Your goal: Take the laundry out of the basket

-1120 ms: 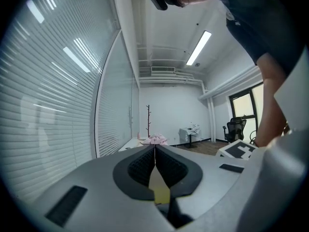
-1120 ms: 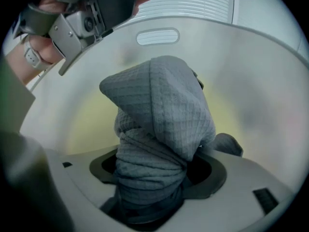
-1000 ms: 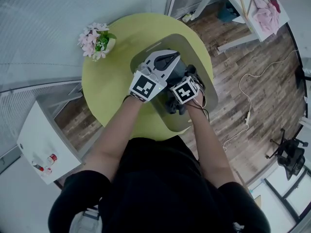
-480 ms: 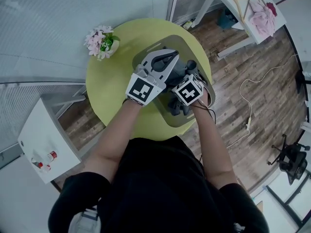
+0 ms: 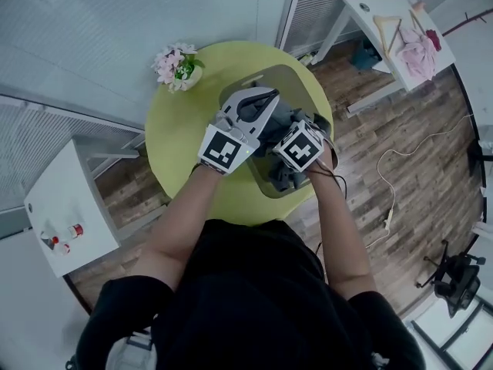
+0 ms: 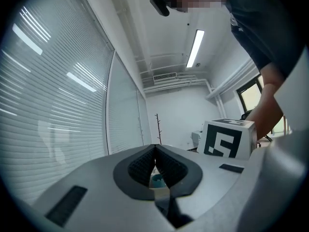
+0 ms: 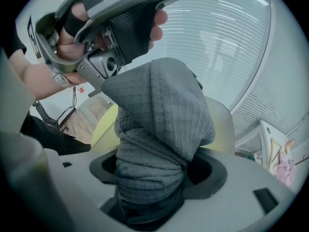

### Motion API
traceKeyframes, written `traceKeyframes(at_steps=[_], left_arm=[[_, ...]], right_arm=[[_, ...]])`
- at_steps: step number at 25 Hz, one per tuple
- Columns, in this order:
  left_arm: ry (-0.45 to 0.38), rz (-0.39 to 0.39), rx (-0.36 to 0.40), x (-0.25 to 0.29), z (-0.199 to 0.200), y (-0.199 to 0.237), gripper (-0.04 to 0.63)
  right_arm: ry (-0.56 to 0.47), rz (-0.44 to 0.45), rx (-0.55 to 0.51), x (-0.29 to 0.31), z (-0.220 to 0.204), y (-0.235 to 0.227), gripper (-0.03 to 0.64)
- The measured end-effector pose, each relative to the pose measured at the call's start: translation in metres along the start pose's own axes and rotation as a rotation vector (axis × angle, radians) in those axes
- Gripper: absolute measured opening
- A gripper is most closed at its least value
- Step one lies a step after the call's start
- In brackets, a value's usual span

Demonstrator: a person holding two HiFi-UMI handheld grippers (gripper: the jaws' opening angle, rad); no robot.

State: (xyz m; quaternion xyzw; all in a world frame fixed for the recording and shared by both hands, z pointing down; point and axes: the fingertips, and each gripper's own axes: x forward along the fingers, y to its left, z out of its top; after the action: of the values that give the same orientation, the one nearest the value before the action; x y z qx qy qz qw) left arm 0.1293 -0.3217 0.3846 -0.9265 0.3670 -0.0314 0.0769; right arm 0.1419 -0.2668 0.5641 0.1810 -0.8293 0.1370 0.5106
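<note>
A beige basket (image 5: 306, 91) stands on the round yellow-green table (image 5: 181, 137) with dark grey laundry (image 5: 283, 118) inside. My right gripper (image 5: 291, 129) reaches into the basket from the near side, its marker cube on top. In the right gripper view a bunched grey waffle-weave cloth (image 7: 161, 124) fills the gap, and the right gripper (image 7: 157, 178) is shut on it. My left gripper (image 5: 264, 95) hovers over the basket's left half. Its fingertips (image 6: 147, 163) touch and hold nothing, and it points up toward the ceiling. The left gripper (image 7: 120, 18) also shows above the cloth in the right gripper view.
A pot of pink flowers (image 5: 179, 65) sits at the table's far left. A white cabinet (image 5: 65, 206) stands on the left. A white desk (image 5: 385, 21) with a pink cloth (image 5: 420, 48) is at the far right. A cable (image 5: 385, 176) lies on the wooden floor.
The head view has shifted, so the table sits further right and up. Both grippers stay over the basket, and the right one keeps its hold on the grey cloth.
</note>
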Motion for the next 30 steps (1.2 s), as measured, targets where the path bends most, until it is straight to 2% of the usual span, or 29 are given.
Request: traceKeyframes(at_steps=[7, 10, 16, 20, 24, 28, 30], left_arm=[[-0.027, 0.089, 0.039, -0.023, 0.025, 0.0, 0.011], [0.023, 0.138, 0.084, -0.04, 0.034, 0.001, 0.011], [0.044, 0.26, 0.129, -0.086, 0.048, 0.014, 0.011], [0.058, 0.338, 0.129, -0.118, 0.05, 0.027, 0.011], [0.063, 0.381, 0.13, -0.153, 0.052, 0.039, 0.011], [0.019, 0.432, 0.127, -0.191, 0.049, 0.055, 0.011], [0.022, 0.454, 0.126, -0.211, 0.046, 0.062, 0.011]], right_arm=[[-0.022, 0.011, -0.124, -0.031, 0.019, 0.016, 0.365], [-0.034, 0.018, -0.184, -0.041, 0.031, 0.025, 0.365], [-0.09, 0.062, -0.292, -0.044, 0.07, 0.054, 0.365], [-0.12, 0.093, -0.333, -0.042, 0.096, 0.076, 0.365], [-0.124, 0.112, -0.354, -0.032, 0.118, 0.101, 0.365], [-0.139, 0.139, -0.327, -0.02, 0.142, 0.131, 0.365], [-0.141, 0.146, -0.335, -0.015, 0.151, 0.148, 0.365]])
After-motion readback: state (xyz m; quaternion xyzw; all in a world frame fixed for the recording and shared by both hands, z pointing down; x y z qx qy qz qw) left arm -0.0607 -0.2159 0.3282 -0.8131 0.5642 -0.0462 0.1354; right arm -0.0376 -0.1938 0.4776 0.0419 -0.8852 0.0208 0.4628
